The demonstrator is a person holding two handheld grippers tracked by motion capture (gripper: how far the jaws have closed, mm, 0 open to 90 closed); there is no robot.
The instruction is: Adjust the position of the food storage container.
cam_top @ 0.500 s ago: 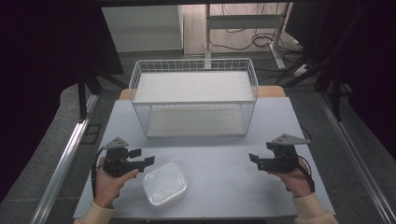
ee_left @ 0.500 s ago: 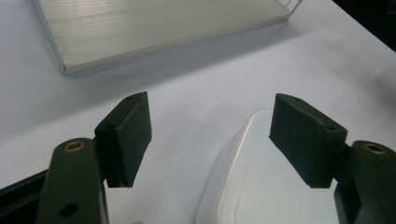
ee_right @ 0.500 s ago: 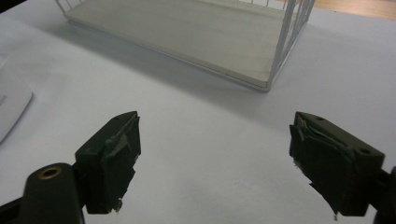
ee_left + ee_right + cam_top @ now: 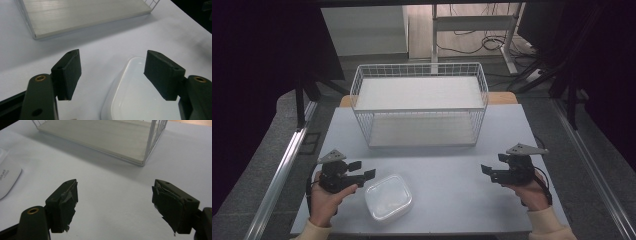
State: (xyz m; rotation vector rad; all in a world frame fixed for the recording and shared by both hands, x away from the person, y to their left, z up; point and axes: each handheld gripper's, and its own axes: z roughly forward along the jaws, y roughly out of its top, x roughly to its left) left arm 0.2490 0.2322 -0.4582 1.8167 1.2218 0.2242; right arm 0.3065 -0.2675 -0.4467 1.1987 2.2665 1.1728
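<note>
High view, left to right. The left tongs, held in the person's left hand, sit at the near left of the pale tabletop, jaws spread wide and holding nothing, pointing toward the centre. A grey three-cornered plate tops them. Just beside their tips, to the right, lies a translucent white lidded container with rounded corners, flat on the tabletop near its front edge. Behind it, at the far middle of the tabletop, stands a white wire basket, open at the top, with a pale board as its floor. At the near right, well apart from the container, the right tongs are held in the right hand, jaws likewise wide apart and empty, pointing inward toward the left.

Left gripper view. The left tongs frame the container, which lies below and between the open jaws, nearer the right-hand jaw; whether either jaw touches it cannot be told. The basket stands beyond.

Right gripper view. The right tongs gape over bare tabletop; their pads look torn and ragged at the edges. The container shows at the left edge, the basket at the top.
</note>
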